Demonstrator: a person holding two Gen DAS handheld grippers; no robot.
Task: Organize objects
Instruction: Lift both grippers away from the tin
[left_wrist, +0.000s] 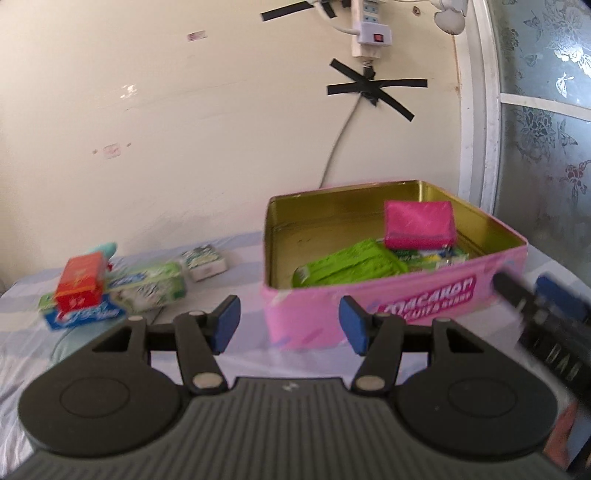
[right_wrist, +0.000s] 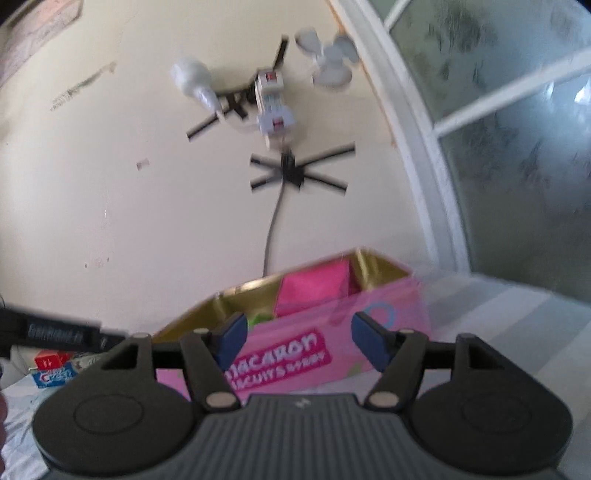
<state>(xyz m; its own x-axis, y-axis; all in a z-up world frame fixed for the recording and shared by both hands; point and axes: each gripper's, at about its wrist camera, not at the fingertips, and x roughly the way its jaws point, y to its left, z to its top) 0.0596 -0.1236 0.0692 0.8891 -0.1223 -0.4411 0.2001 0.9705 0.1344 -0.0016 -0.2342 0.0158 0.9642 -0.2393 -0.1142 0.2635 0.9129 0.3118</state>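
Observation:
A pink macaron tin (left_wrist: 314, 314) with a gold inside stands open on the table; it holds a pink pouch (left_wrist: 419, 225), a green packet (left_wrist: 351, 267) and other small packets. To its left lie a red box (left_wrist: 79, 284) on a Crest toothpaste box (left_wrist: 81, 315), a green-white pack (left_wrist: 155, 286) and a small white-green box (left_wrist: 205, 264). My left gripper (left_wrist: 290, 325) is open and empty, just before the tin's front left corner. My right gripper (right_wrist: 297, 339) is open and empty, in front of the tin (right_wrist: 384, 306); it also shows in the left wrist view (left_wrist: 532, 291).
The table has a pale striped cloth (left_wrist: 240, 354). A cream wall behind carries a power strip (left_wrist: 367, 33) and a cable held by black tape (left_wrist: 373, 90). A frosted patterned window (left_wrist: 546, 110) stands at the right. A teal object (left_wrist: 105, 249) lies behind the red box.

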